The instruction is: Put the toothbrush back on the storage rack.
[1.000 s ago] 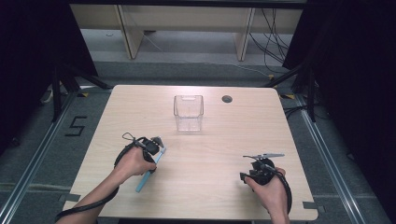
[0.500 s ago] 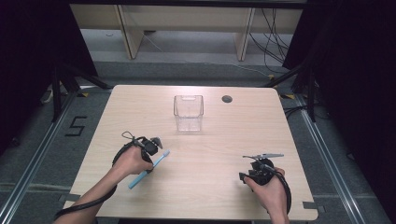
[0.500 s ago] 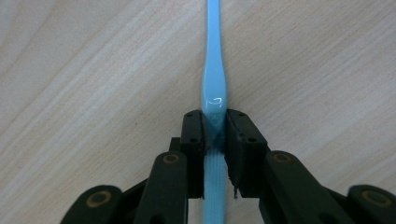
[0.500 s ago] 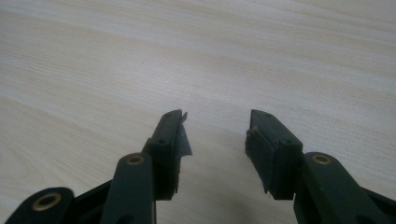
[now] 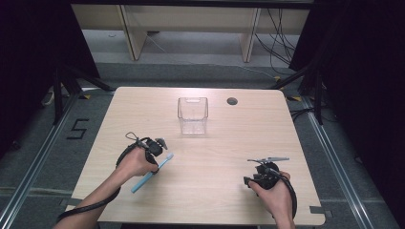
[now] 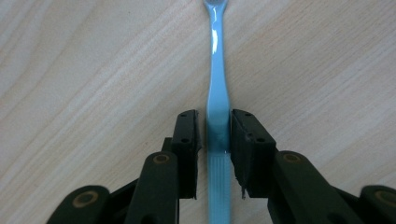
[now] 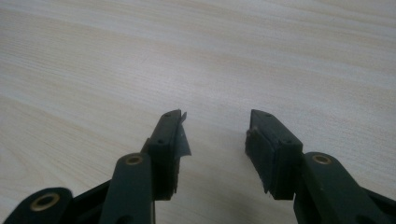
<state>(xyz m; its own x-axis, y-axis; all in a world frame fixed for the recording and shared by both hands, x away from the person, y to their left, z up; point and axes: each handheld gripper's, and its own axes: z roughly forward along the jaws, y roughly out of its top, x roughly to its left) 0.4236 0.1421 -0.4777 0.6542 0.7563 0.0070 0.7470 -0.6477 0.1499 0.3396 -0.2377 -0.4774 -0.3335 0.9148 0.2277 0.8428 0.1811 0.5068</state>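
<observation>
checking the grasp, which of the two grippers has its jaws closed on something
The left gripper: its jaws clamp the handle of the blue toothbrush. The right gripper has its jaws apart with just bare table between them.

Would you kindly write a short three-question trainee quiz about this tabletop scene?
1. True or false: the left claw is shut on the light blue plastic toothbrush.
2. The right claw is: A) open, holding nothing B) shut on a pen C) inside a box.
3. Fill in: the clear square plastic container stands on the pale wooden ____.

Key: 1 true; 2 A; 3 table.
</observation>
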